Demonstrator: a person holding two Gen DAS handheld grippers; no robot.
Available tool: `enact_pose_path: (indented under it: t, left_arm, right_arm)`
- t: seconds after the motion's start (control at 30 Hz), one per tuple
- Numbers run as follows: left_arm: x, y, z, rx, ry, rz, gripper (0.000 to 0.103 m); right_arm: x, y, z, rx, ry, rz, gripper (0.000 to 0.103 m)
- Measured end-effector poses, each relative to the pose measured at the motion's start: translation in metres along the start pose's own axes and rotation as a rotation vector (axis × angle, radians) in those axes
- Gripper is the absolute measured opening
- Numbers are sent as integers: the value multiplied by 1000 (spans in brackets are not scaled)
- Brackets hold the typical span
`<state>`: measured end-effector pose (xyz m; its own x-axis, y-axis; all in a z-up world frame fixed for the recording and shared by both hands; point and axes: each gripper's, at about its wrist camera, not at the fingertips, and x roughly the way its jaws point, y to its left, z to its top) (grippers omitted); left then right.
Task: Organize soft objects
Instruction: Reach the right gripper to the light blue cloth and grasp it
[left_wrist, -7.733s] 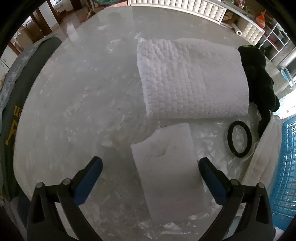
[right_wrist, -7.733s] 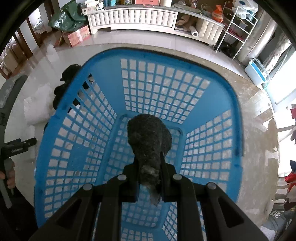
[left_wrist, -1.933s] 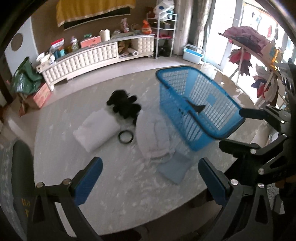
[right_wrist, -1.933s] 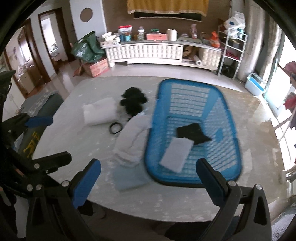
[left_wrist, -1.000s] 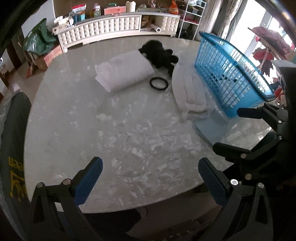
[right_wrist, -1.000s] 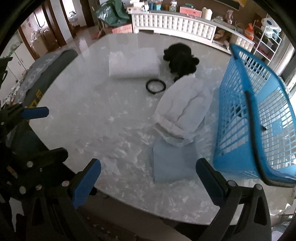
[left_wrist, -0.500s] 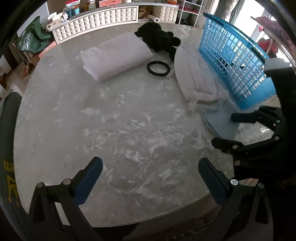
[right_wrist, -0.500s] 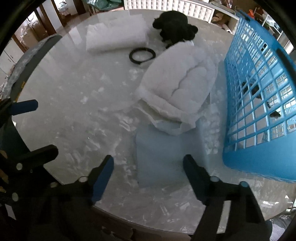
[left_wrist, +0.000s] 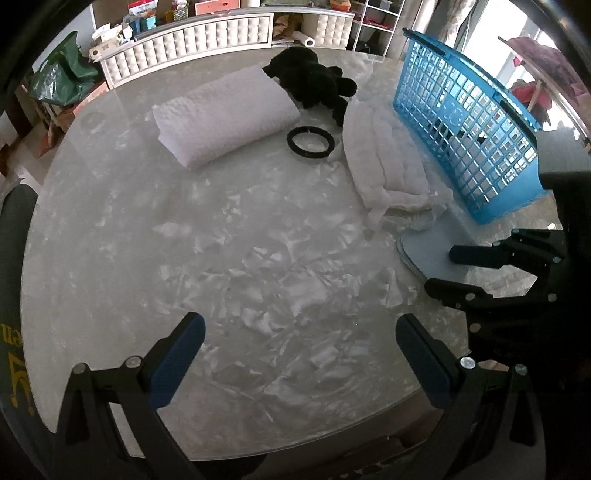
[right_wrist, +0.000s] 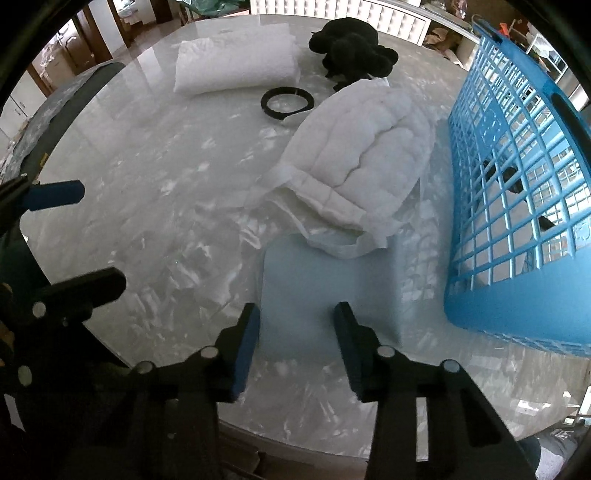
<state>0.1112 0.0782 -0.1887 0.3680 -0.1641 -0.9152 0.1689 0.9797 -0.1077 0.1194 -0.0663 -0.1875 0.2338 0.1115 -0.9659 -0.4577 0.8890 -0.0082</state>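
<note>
- A pale blue cloth (right_wrist: 325, 284), flat, smooth and roughly square with rounded corners, is lying on the worktop (right_wrist: 155, 206) directly ahead of the right tool (right_wrist: 295, 328), its near edge sitting between the two blue-padded fingers.
- The right tool's jaws are closing around that near edge; the pads are not yet pressing on the cloth.
- A white quilted piece (right_wrist: 362, 158), puffy and stitched into long ribs, is lying just beyond the blue cloth, its frayed thin hem overlapping the cloth's far edge.
- A blue plastic basket (right_wrist: 524, 206) with a square-grid lattice wall is standing to the right of the right tool, just beside the cloth; dark and pale items are showing through the holes, too hidden to identify.
- A black ring (right_wrist: 287, 100), thin and round, is resting farther out on the worktop, left of the quilted piece's far end.
- A white folded towel (right_wrist: 236, 62) with a bumpy, waffle-like texture is lying beyond the ring, to the left.
- A black plush lump (right_wrist: 351, 46), fuzzy and rounded, is sitting at the far end, between the towel and the basket, touching the quilted piece.
- The left tool (left_wrist: 299, 354) is hanging over bare worktop, which is glossy, pale grey and marbled with white flecks; its blue-padded fingers are standing wide apart with nothing between them.
- From the left tool, the blue cloth (left_wrist: 428, 247) is lying ahead and to the right, with the right tool (left_wrist: 443, 269) over it.
</note>
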Motion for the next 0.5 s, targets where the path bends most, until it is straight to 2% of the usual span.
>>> enact_pose_path:
  t: [0.03, 0.1, 0.27, 0.37, 0.5]
  left_arm:
    - [-1, 1, 0, -4, -3, 0, 102]
    - [-3, 1, 0, -7, -8, -2, 102]
    - [-11, 1, 0, -9, -26, -14, 103]
    - [-17, 4, 4, -24, -39, -26, 102]
    - [-31, 6, 11, -21, -83, -54, 102]
  right_arm:
    - [0, 1, -1, 1, 1, 2, 30]
    - [-7, -4, -5, 0, 1, -3, 15]
    - [-7, -5, -6, 2, 15, -21, 7]
    - [-10, -10, -5, 26, 19, 18, 6]
    - [-25, -13, -2, 23, -13, 30, 6]
